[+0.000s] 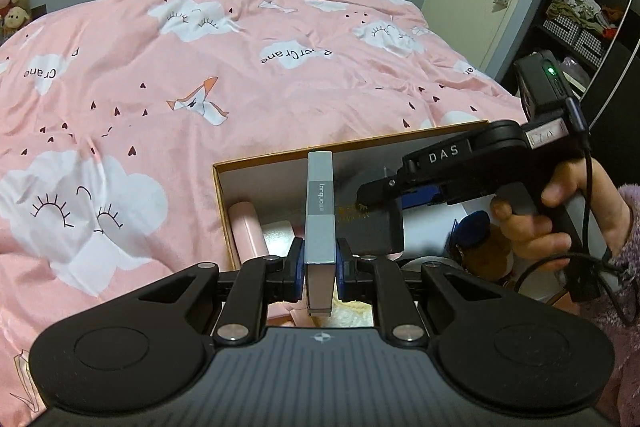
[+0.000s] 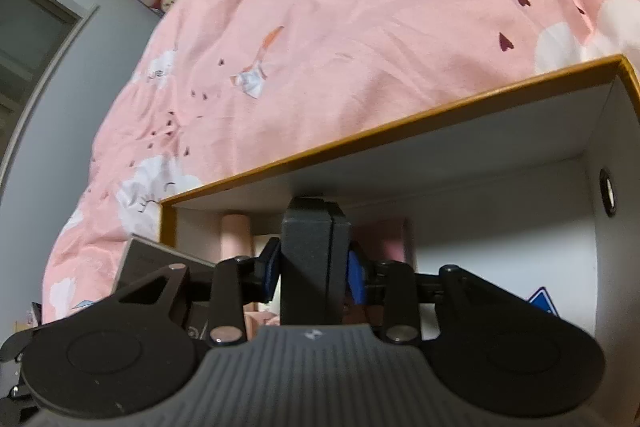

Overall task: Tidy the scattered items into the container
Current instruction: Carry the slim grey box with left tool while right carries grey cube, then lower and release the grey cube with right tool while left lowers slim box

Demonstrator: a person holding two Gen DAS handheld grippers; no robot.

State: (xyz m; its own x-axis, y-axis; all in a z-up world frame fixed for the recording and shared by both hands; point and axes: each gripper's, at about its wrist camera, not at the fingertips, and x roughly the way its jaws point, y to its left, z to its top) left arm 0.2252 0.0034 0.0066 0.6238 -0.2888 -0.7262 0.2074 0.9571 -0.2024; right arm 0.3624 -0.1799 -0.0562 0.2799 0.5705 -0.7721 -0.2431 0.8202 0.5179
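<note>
Placing step. Left gripper [image 1: 319, 267] clamped a slim grey "lanqua" box [image 1: 319, 211], jutting forward between its jaws over the orange-rimmed box [image 1: 256, 159]. Right gripper [image 2: 313, 269] clamped a dark grey case [image 2: 310, 259] inside it. Next, probably: lower, release.

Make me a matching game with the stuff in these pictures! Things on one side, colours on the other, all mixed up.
Things:
1. box held by the left gripper
2. box held by the right gripper
3. container rim
4. blanket

Colours:
a. pink with white clouds
b. orange-brown
c. silver-grey
d. dark grey

Pairs: 1-c, 2-d, 3-b, 4-a
</note>
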